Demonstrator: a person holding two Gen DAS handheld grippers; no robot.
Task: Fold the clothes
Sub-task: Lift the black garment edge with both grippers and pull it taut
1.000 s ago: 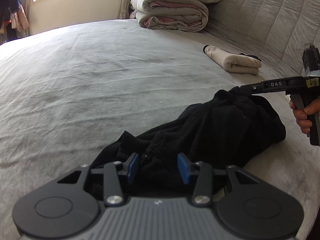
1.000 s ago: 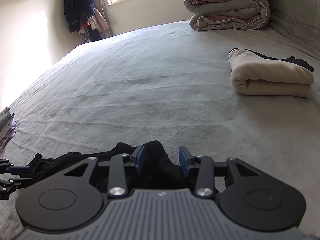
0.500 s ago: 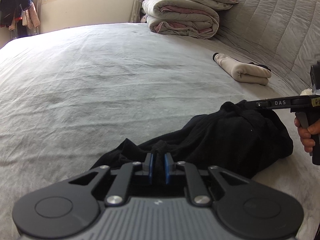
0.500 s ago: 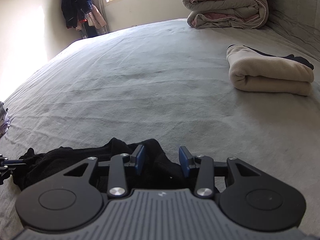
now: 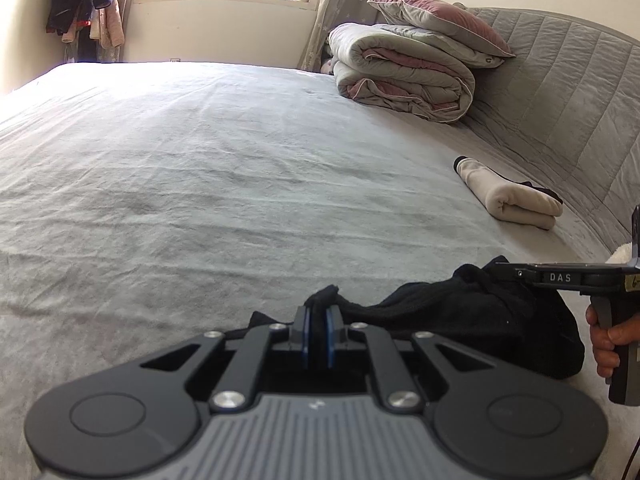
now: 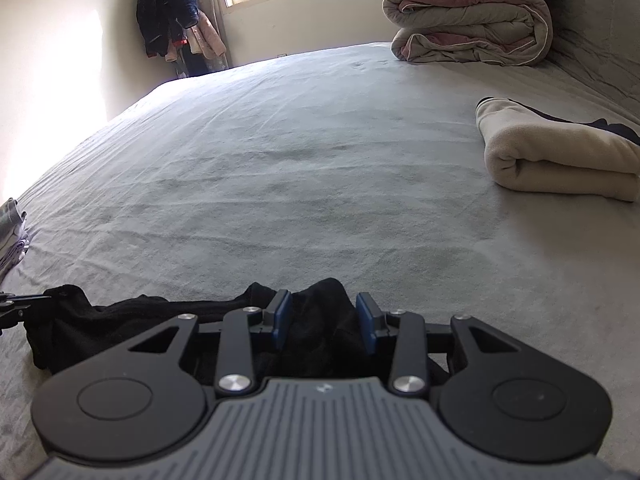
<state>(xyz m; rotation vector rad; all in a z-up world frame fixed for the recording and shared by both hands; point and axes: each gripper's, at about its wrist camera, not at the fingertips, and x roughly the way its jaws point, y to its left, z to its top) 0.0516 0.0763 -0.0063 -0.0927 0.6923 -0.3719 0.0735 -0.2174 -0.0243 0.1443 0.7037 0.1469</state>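
Observation:
A crumpled black garment (image 5: 460, 312) lies on the grey bed sheet (image 5: 240, 184) near its front edge. My left gripper (image 5: 316, 320) is shut on a pinched fold of the garment's left end, which pokes up above the blue pads. My right gripper (image 6: 322, 316) straddles a hump of the same black garment (image 6: 316, 344) at its right end; its jaws are closing, with the blue pads still apart. In the left wrist view the right gripper (image 5: 504, 270) shows from the side, held by a hand (image 5: 608, 340).
A folded cream garment (image 6: 560, 160) lies to the right by the quilted headboard (image 5: 580, 100). A folded duvet (image 5: 404, 76) with a pillow (image 5: 440, 20) sits at the far corner. Clothes (image 6: 168, 8) hang by the window. A small pile of cloth (image 6: 10, 228) lies at the left edge.
The left gripper's jaws closed on the garment's edge and the wrist rolled a little. The right gripper's pads look as far apart as before, with cloth still between them.

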